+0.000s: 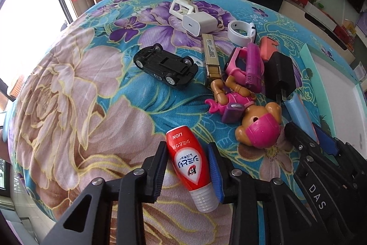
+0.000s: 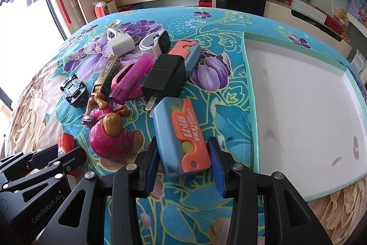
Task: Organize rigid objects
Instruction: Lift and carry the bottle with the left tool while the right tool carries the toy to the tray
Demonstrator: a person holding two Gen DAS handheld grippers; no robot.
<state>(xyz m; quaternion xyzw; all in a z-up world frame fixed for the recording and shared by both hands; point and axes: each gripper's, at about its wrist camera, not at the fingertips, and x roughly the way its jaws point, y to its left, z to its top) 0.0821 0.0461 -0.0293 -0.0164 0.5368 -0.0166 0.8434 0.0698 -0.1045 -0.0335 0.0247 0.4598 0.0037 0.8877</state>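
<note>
Both our tongs grip toys on the floral bedspread point(image 1: 75, 88).
Left tongs point(image 1: 188, 167) clamp the red tube point(image 1: 189, 160); right tongs point(image 2: 183, 159) clamp the blue-orange carrot knife point(image 2: 183, 137), beside the white tray point(image 2: 305, 107).

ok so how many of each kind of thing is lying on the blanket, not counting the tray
chargers: 2, white and black
carrot knife toys: 2
toy car: 1
toy dog: 1
red tube: 1
white watch: 1
gold bar: 1
white clip: 1
pink gadget: 1, may be two pieces
total: 11
</note>
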